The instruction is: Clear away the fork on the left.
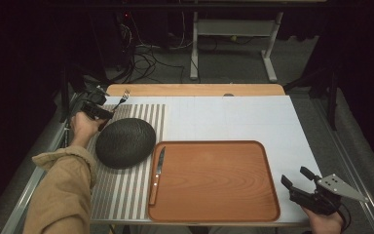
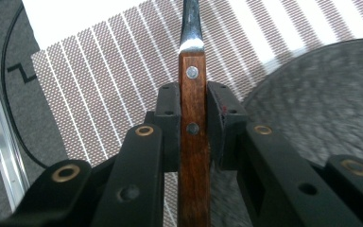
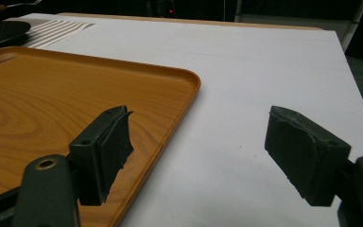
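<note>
My left gripper [image 1: 106,112] hovers at the far left over a striped placemat [image 1: 141,114]. It is shut on the wooden handle of a fork [image 1: 123,96], whose tines point away toward the table's far edge. In the left gripper view the riveted fork handle [image 2: 192,142] is clamped between the two pads of the left gripper [image 2: 192,97], above the mat. A dark round plate [image 1: 125,142] lies on the mat just right of that hand. At the near right corner my right gripper [image 1: 294,175] stands open with nothing in it; in its own view the right gripper [image 3: 198,137] spans bare white table.
A wooden tray [image 1: 233,204] lies in the near middle. A knife [image 1: 158,173] with a wooden handle rests along its left rim, blade away from me. The tray's corner [image 3: 189,80] sits just left of the right gripper's jaws. A wooden strip [image 1: 195,89] runs along the table's far edge.
</note>
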